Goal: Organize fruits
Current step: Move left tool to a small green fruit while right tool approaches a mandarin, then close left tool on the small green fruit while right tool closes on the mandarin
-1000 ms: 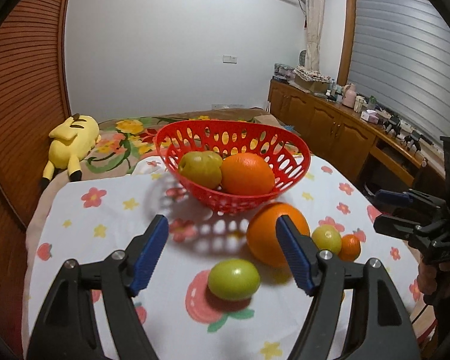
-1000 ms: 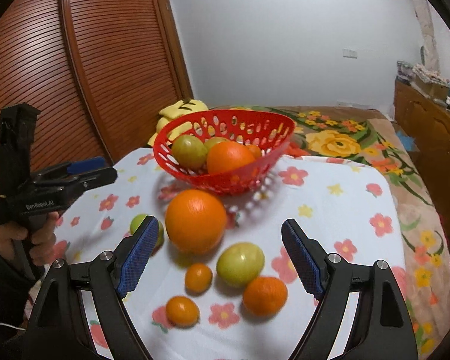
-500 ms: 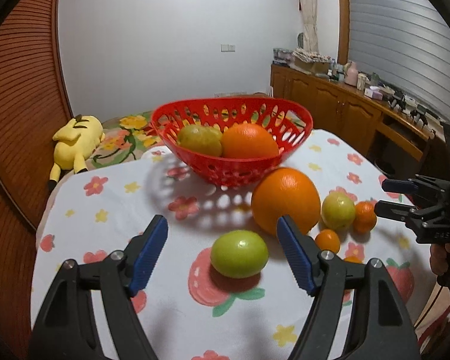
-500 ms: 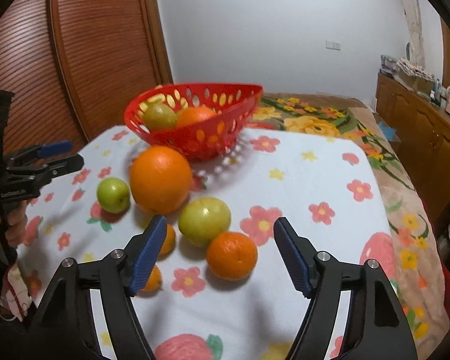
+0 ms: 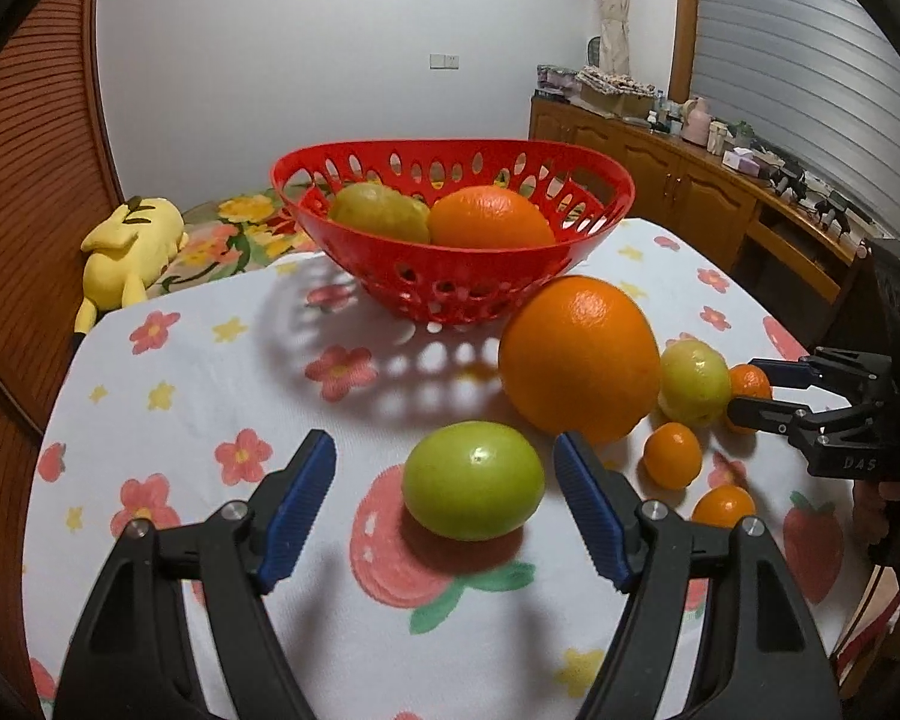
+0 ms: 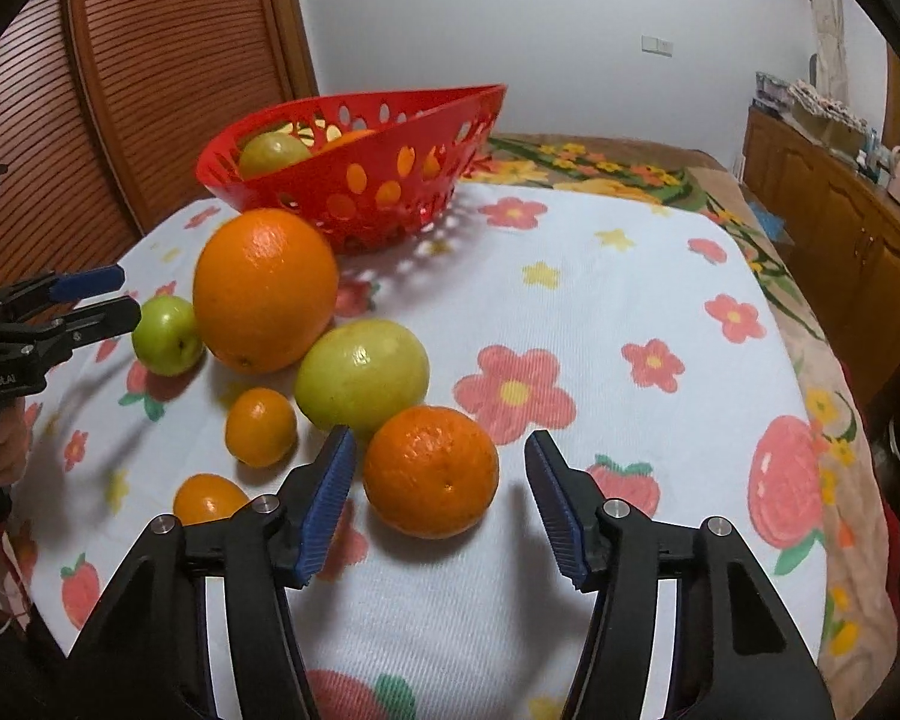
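1. The left gripper (image 5: pixel 444 483) is spread wide, straddling a green fruit (image 5: pixel 473 481) on the floral tablecloth (image 5: pixel 210 384), touching neither pad.
2. The right gripper (image 6: pixel 438 489), jaws just closing, brackets a mandarin (image 6: pixel 431 471) without pressing it.
3. The red basket (image 5: pixel 468 276) stands beyond.

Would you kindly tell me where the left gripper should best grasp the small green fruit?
Grip the green fruit across its widest middle, coming down from the near side, where the left gripper already straddles it. It is smooth and round, and the large orange crowds its far right.
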A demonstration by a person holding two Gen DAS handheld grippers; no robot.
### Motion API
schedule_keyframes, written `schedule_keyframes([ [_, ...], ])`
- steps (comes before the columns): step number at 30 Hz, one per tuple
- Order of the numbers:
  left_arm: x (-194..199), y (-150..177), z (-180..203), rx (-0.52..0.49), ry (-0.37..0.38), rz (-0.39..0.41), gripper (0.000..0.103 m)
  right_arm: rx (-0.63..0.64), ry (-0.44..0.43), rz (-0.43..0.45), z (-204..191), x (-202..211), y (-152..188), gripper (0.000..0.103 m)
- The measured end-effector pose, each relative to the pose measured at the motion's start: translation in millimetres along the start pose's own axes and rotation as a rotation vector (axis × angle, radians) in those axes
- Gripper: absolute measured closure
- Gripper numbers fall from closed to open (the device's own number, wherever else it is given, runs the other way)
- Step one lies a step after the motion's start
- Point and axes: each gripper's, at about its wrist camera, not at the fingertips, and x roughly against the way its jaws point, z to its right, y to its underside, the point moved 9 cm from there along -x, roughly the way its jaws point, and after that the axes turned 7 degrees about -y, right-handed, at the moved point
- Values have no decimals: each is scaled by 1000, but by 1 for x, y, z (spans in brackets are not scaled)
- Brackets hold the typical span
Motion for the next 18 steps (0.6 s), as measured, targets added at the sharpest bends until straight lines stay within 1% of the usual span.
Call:
schedule_keyframes([
  [2, -3, 3, 0, 9, 26, -18, 28, -3, -10, -5, -1, -1, 1, 47],
  [3, -3, 4, 0, 11, 29, -20, 28, -1, -13, -10, -2, -1, 2, 53],
  [4, -4, 5, 0, 11, 26, -18, 28, 1, -14, -14, -2, -1, 3, 55],
  [8, -8, 8, 3, 10, 58, -31, 29, 4, -19, -14, -5, -1, 5, 57],
  [10, -11, 10, 5, 4, 58, -40, 33, -2, -19, -10, -6, 1, 5, 57],
  [13, -16, 13, 7, -1, 57, -56, 36, -8, -34, -2, -10, 5, 8, 58],
  [18, -25, 16, 9, 1, 59, -89, 36, -1, -39, 9, -19, 16, 18, 58],
])
